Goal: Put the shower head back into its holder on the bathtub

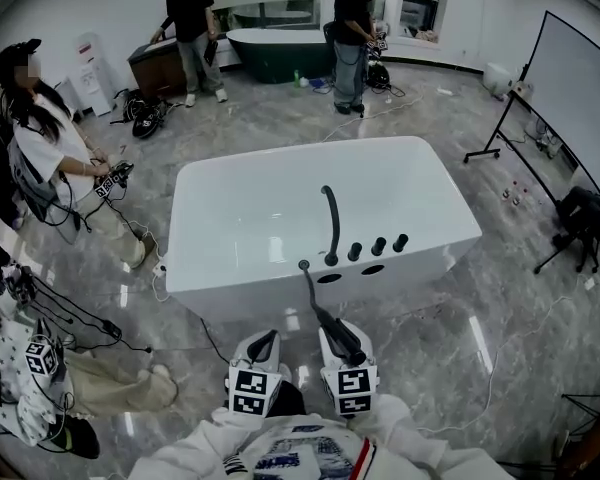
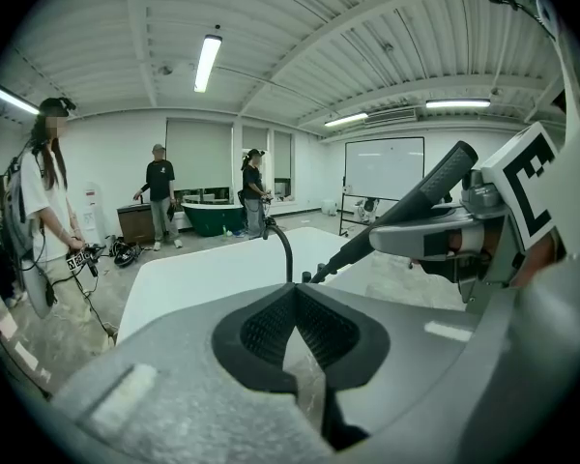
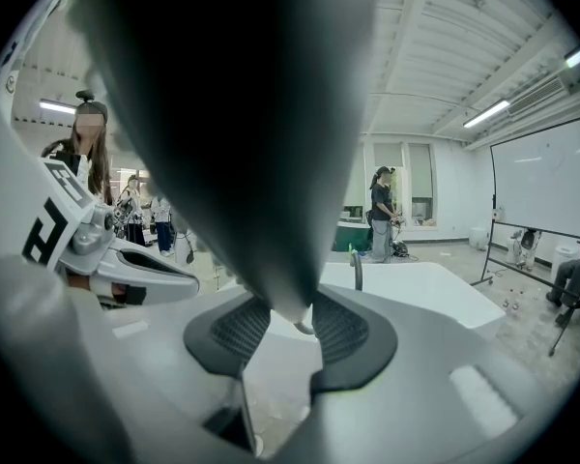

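Observation:
The white bathtub [image 1: 280, 218] stands just ahead of me, with a black curved spout [image 1: 332, 223], three black knobs [image 1: 378, 245] and two dark holes [image 1: 329, 278] on its near rim. My right gripper [image 1: 338, 330] is shut on the black shower head [image 1: 345, 340], whose thin end [image 1: 310, 286] points at the rim. In the right gripper view the shower head [image 3: 251, 143] fills the upper picture and narrows between the pads [image 3: 340, 329]. From the left gripper view the shower head [image 2: 416, 201] slants beside me. My left gripper [image 1: 263, 344] [image 2: 292, 303] is shut and holds nothing.
A person [image 1: 50, 158] with cables stands left of the tub; two more people [image 1: 192, 28] [image 1: 352, 28] stand by a dark green tub [image 1: 280, 53] at the back. A whiteboard [image 1: 580, 108] on a stand is at the right. Cables [image 1: 90, 318] lie on the marble floor at the left.

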